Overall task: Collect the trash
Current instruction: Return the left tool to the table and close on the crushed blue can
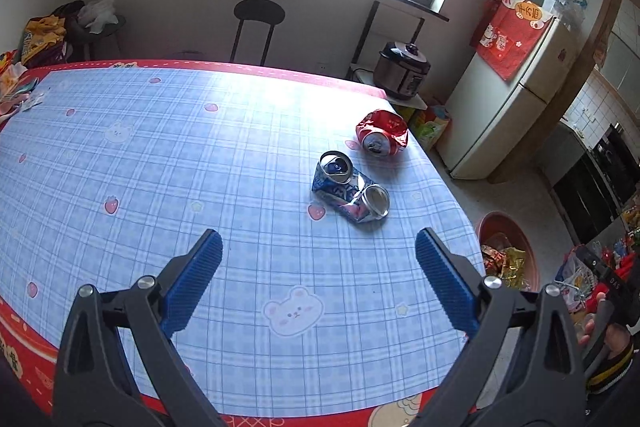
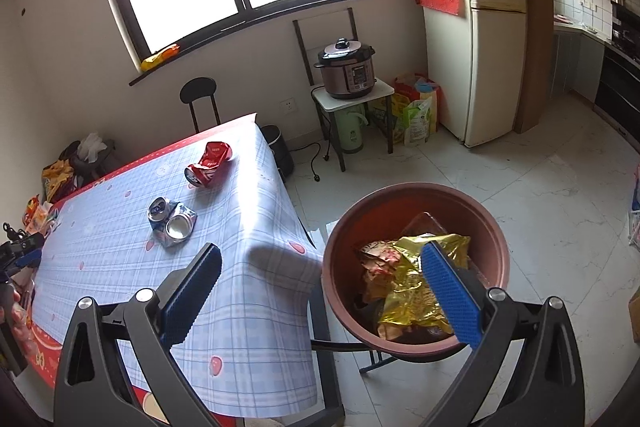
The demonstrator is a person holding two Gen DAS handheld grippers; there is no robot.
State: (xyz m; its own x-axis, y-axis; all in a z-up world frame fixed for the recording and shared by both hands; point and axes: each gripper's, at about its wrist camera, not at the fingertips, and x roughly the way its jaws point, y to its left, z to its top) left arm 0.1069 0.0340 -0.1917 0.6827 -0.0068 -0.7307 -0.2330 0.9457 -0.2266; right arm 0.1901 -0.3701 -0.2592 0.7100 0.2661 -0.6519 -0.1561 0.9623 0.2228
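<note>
A crushed blue and silver can (image 1: 351, 190) lies on the checked tablecloth (image 1: 160, 155), and a crushed red can (image 1: 382, 135) lies just beyond it near the table's right edge. My left gripper (image 1: 318, 247) hovers open over the cloth, short of the blue can, with nothing between its fingers. In the right wrist view the same blue can (image 2: 173, 221) and red can (image 2: 209, 164) show on the table. My right gripper (image 2: 322, 259) is open and empty, straddling the table corner and the brown bin (image 2: 416, 203), which holds a gold wrapper (image 2: 412, 279) and other crumpled packets.
A black stool (image 1: 258, 13) stands behind the table under the window. A pressure cooker (image 2: 347, 69) sits on a small white stand, with bags and a fridge (image 2: 476, 27) beside it. Bags and clutter (image 1: 44, 35) pile up at the table's far left. White tiled floor (image 2: 540, 195) surrounds the bin.
</note>
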